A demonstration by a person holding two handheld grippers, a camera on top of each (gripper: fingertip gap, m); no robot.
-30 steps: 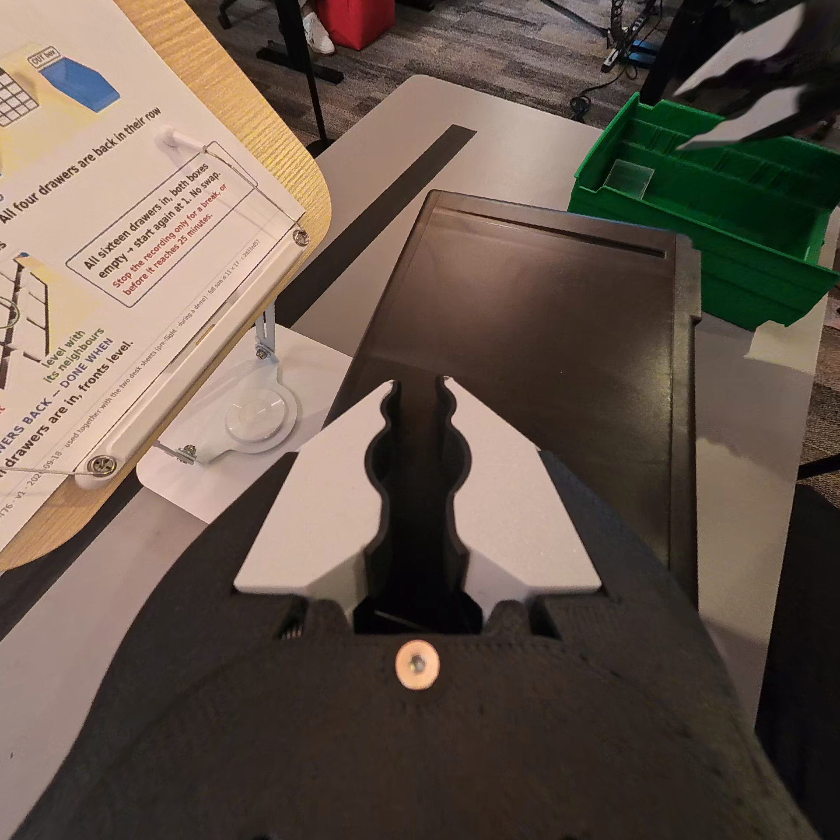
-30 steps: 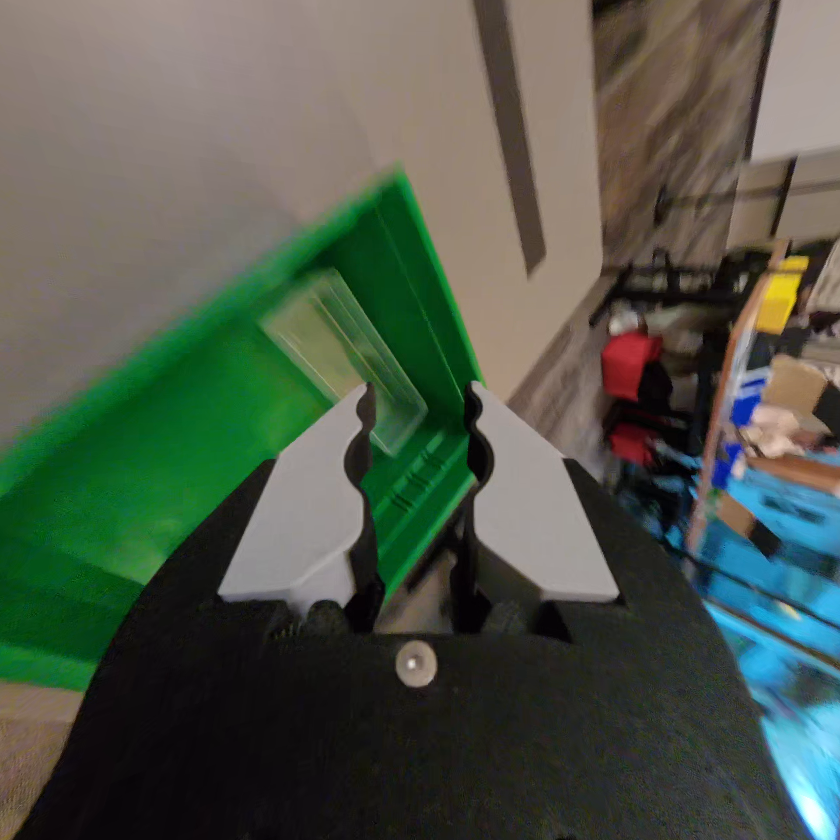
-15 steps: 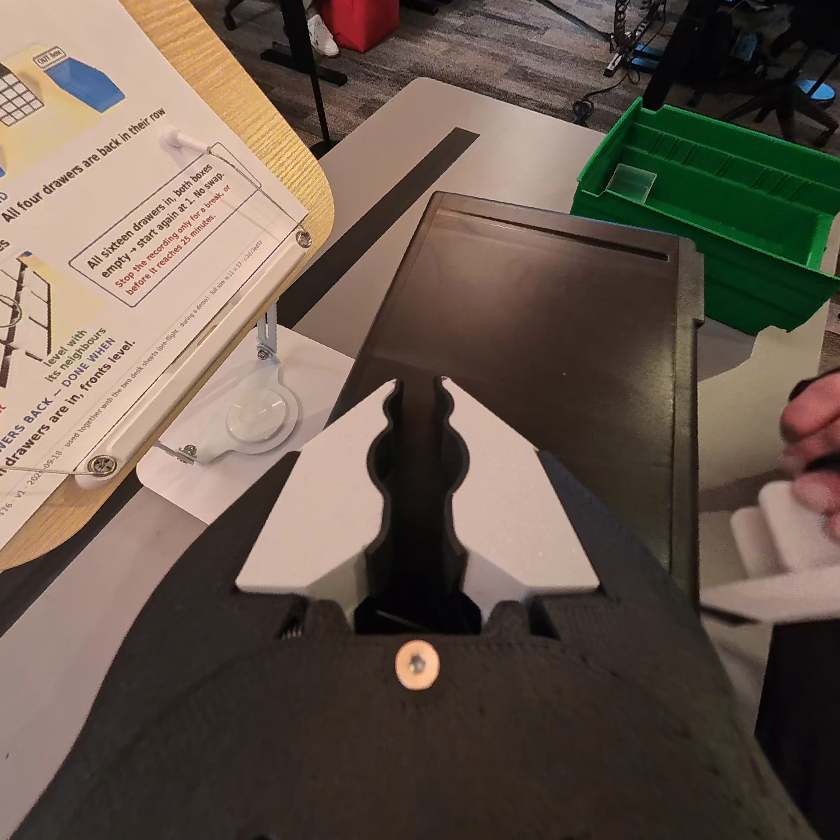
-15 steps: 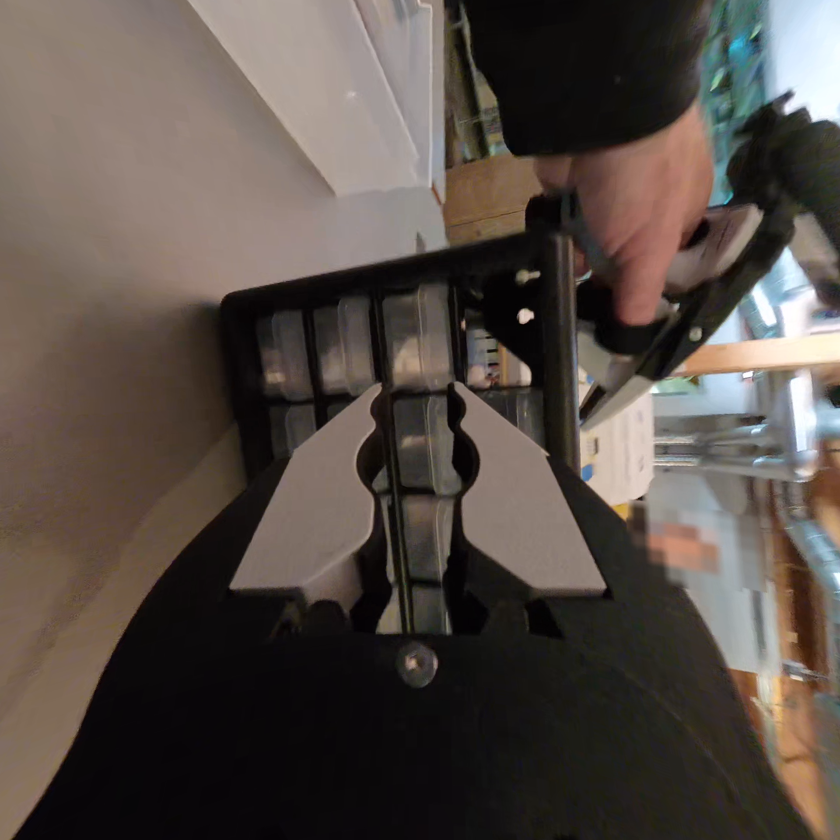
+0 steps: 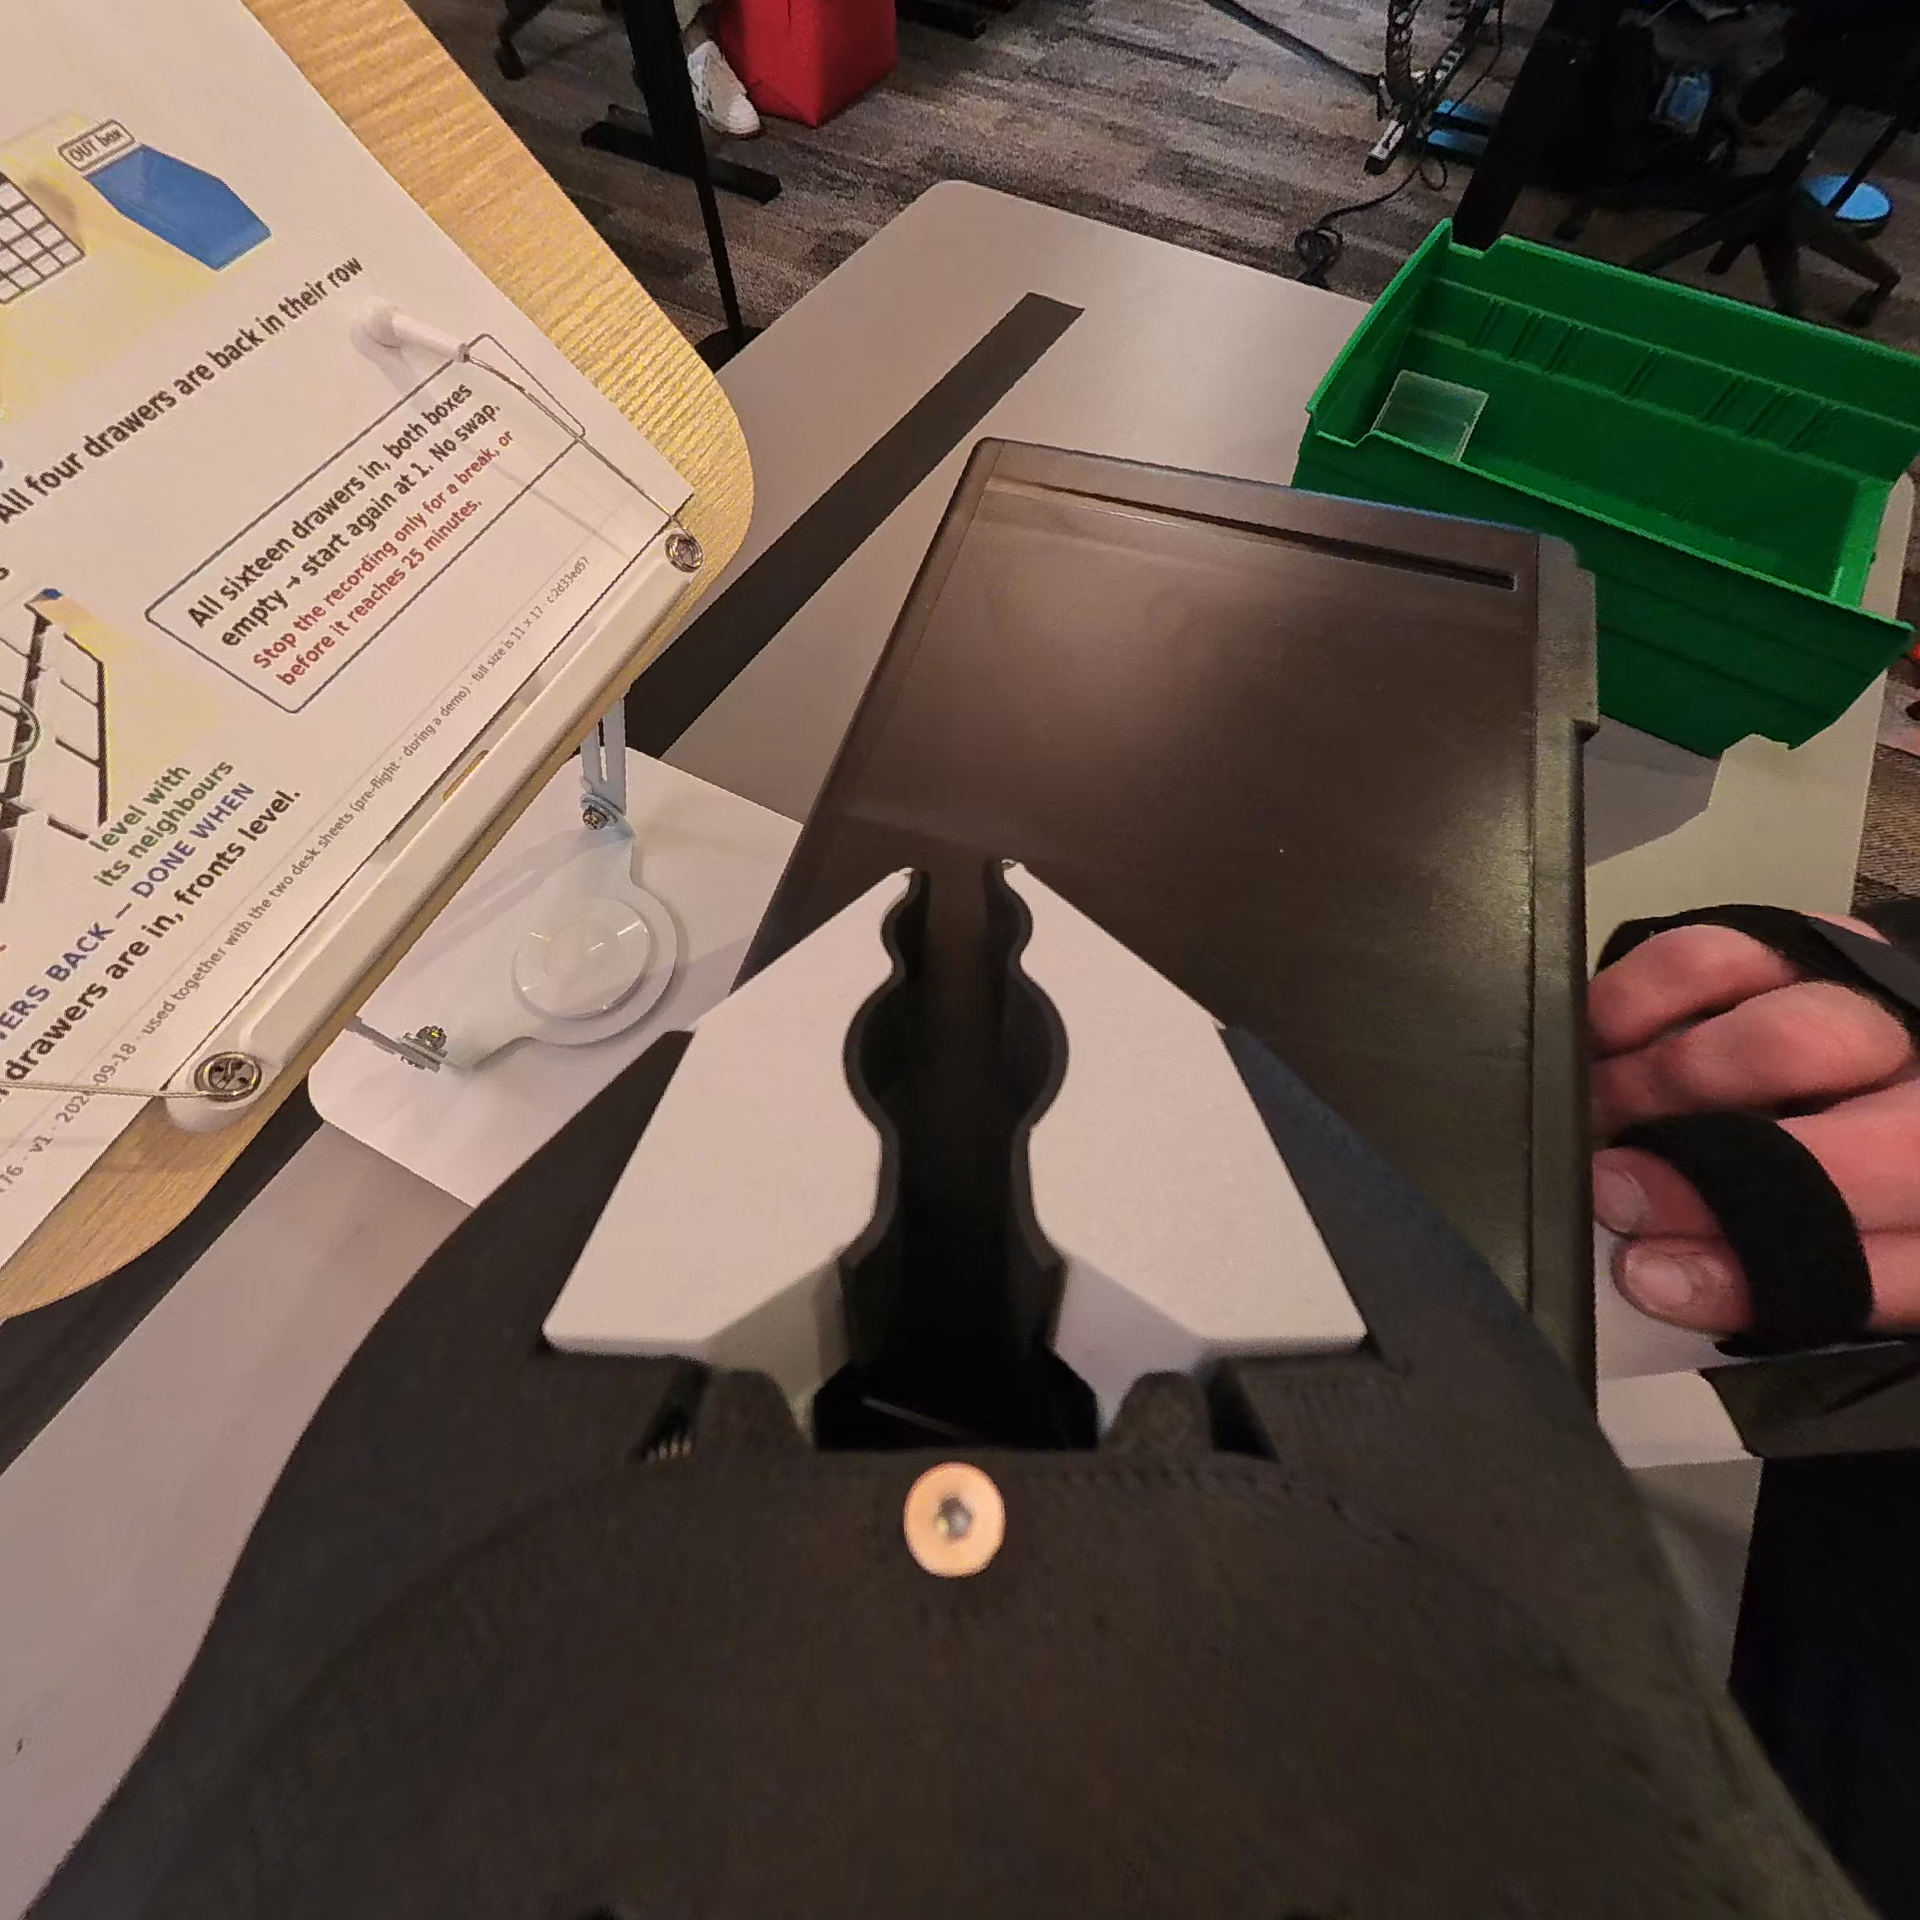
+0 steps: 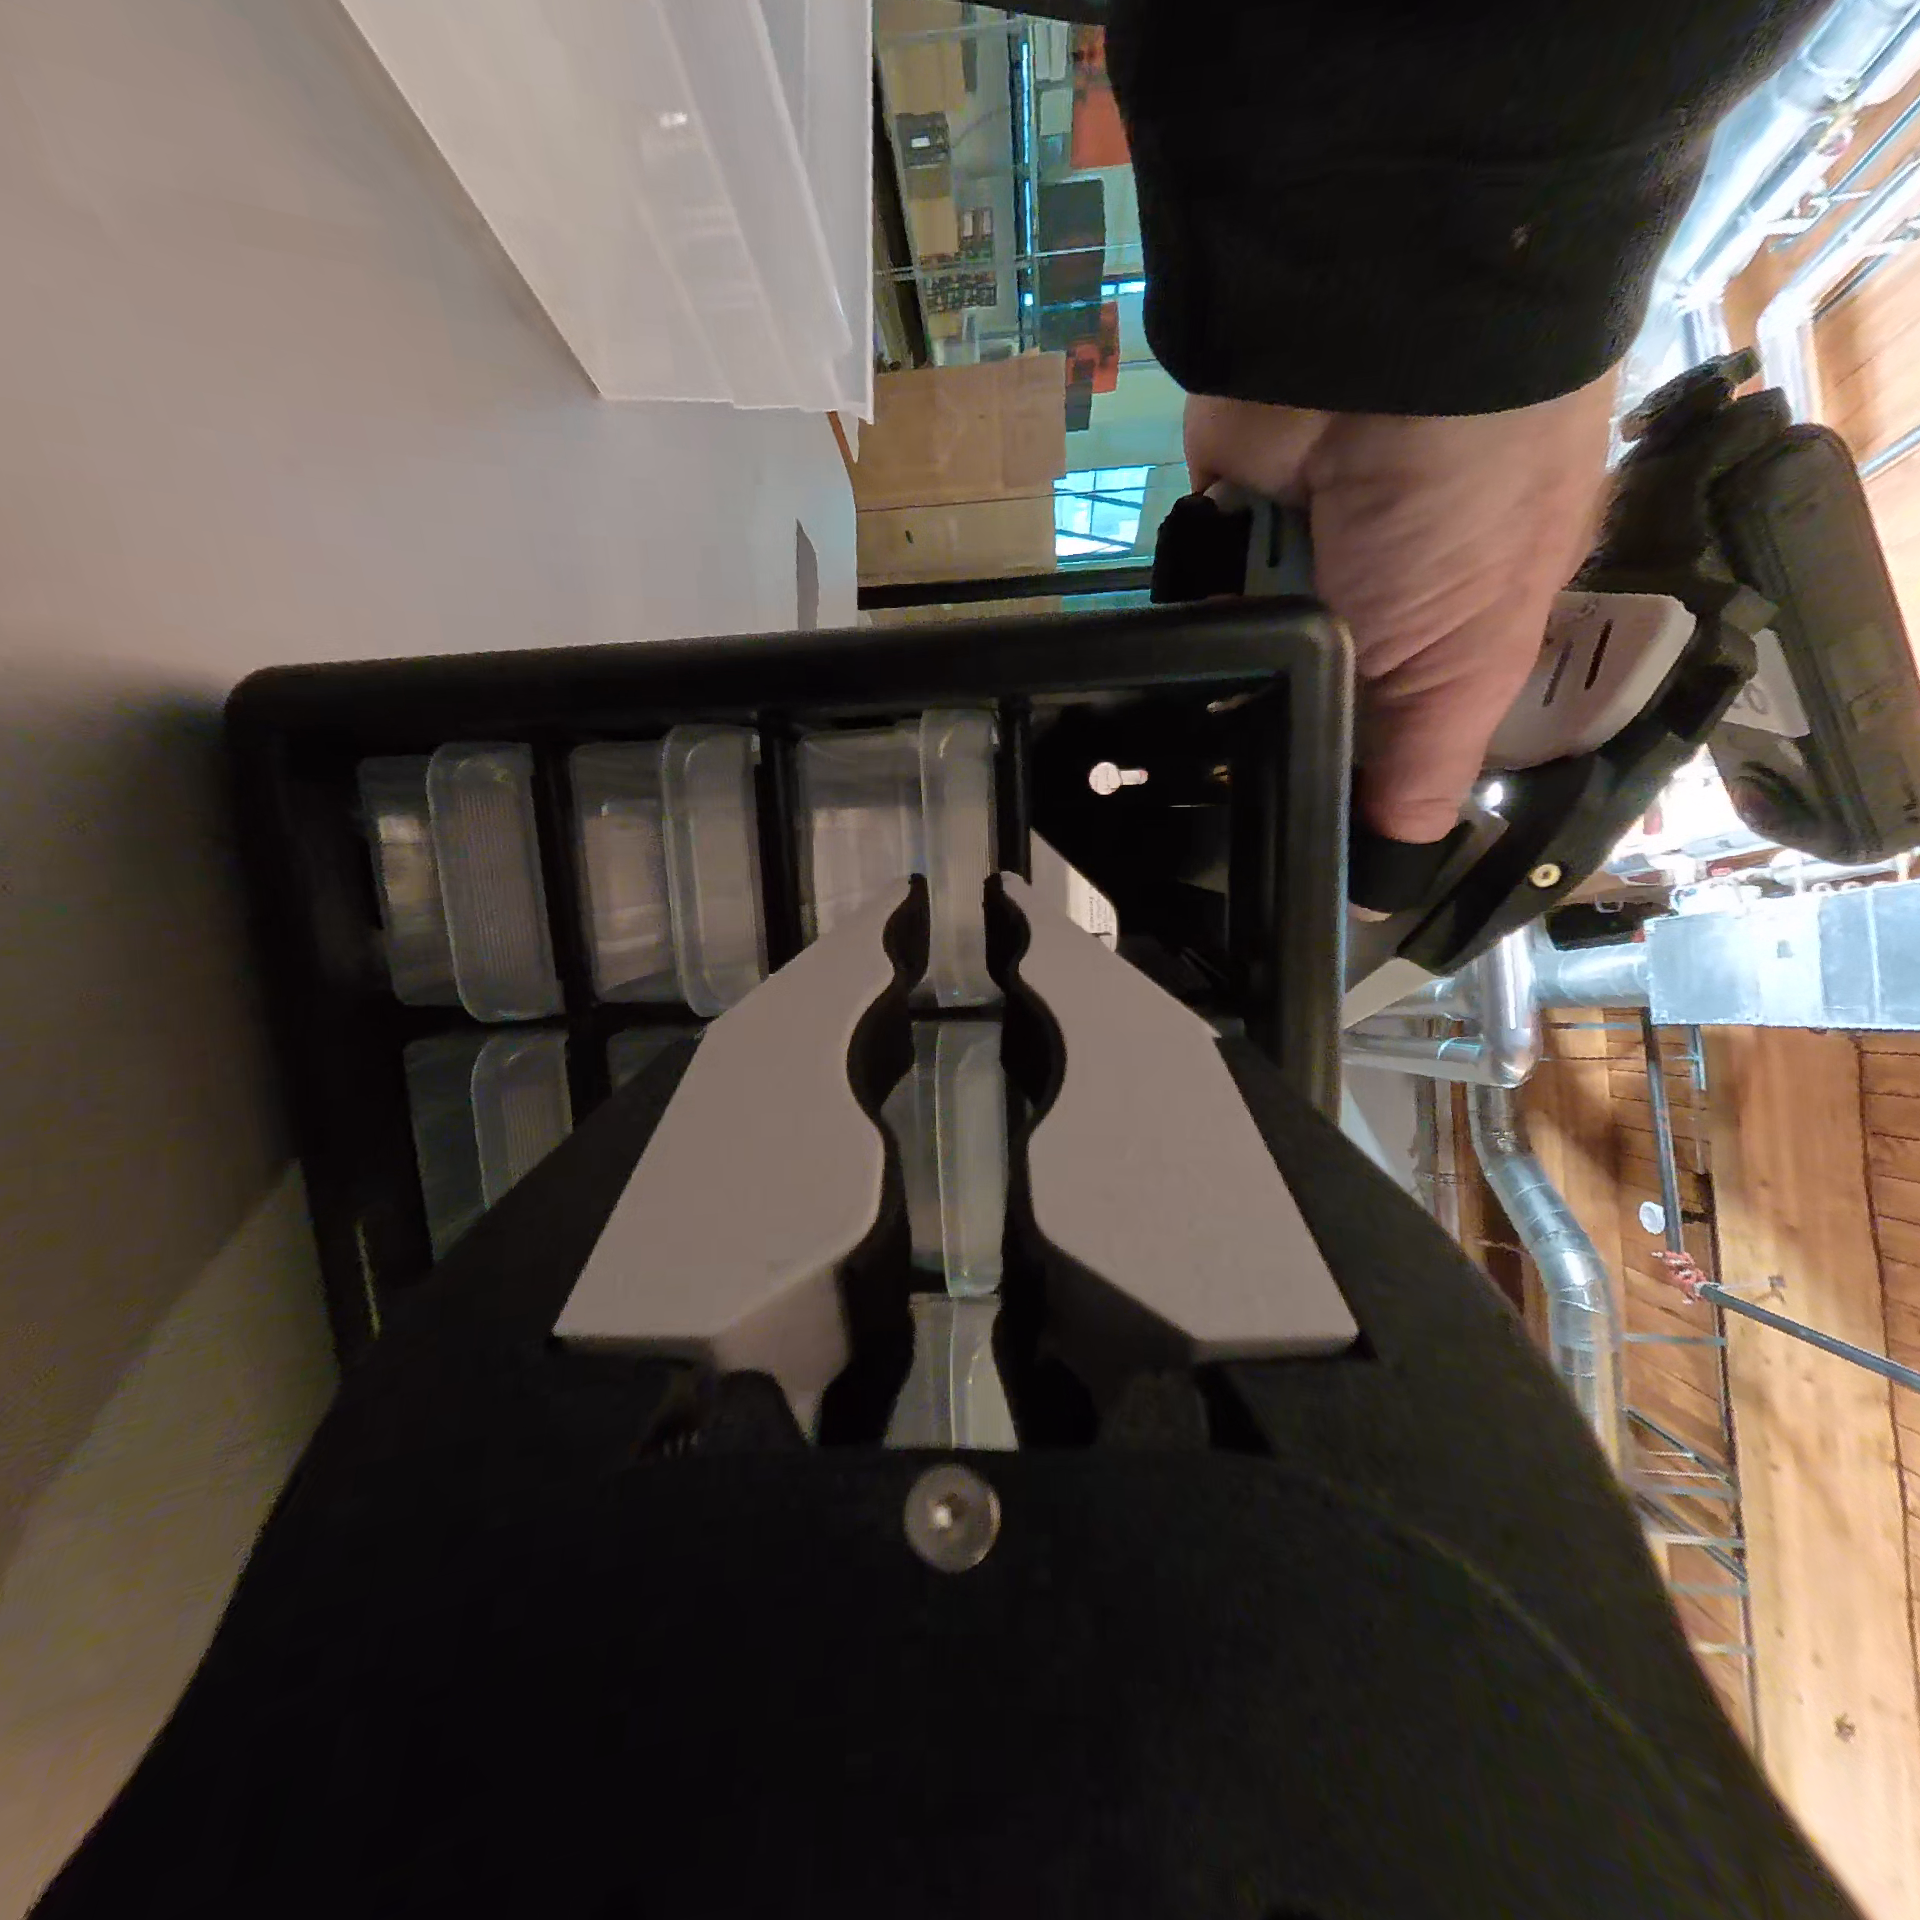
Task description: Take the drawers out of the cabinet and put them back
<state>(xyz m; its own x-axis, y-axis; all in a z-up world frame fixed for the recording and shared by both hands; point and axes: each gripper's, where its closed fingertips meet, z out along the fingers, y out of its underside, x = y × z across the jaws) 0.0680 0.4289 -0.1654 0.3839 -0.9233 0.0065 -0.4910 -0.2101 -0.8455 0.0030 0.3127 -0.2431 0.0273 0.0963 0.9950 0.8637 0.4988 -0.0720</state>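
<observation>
Off to the left of the left fingers (image 5: 769,1122), board (image 5: 623,343): wooden, tilted on a white stand, printed sheet (image 5: 312,468) clipped to it.
Left fingers: narrow gap, nothing between them, laid over the near edge of the cabinet top.
Cabinet (image 5: 1195,727): black, on the grey table (image 5: 1143,343), flat top stretching ahead of the left fingers.
Green bin (image 5: 1714,644): ahead and right of the left fingers, just beyond the cabinet's far corner, one clear drawer (image 5: 1429,416) lying in its near end.
Right hand (image 5: 1745,1122): right of the left fingers, beside the cabinet's edge, black strap across it.
Right fingers (image 6: 748,1143): view rolled sideways, closed narrowly on the front lip of a drawer (image 6: 956,831) in the cabinet's face (image 6: 779,665).
Other drawers (image 6: 488,873): clear, seated in their slots left of the right fingers.
Open slot (image 6: 1143,831): dark, just right of the right fingers.
Left hand (image 6: 1444,582): farther right, at the cabinet's outer edge, around the other tool's grip.
</observation>
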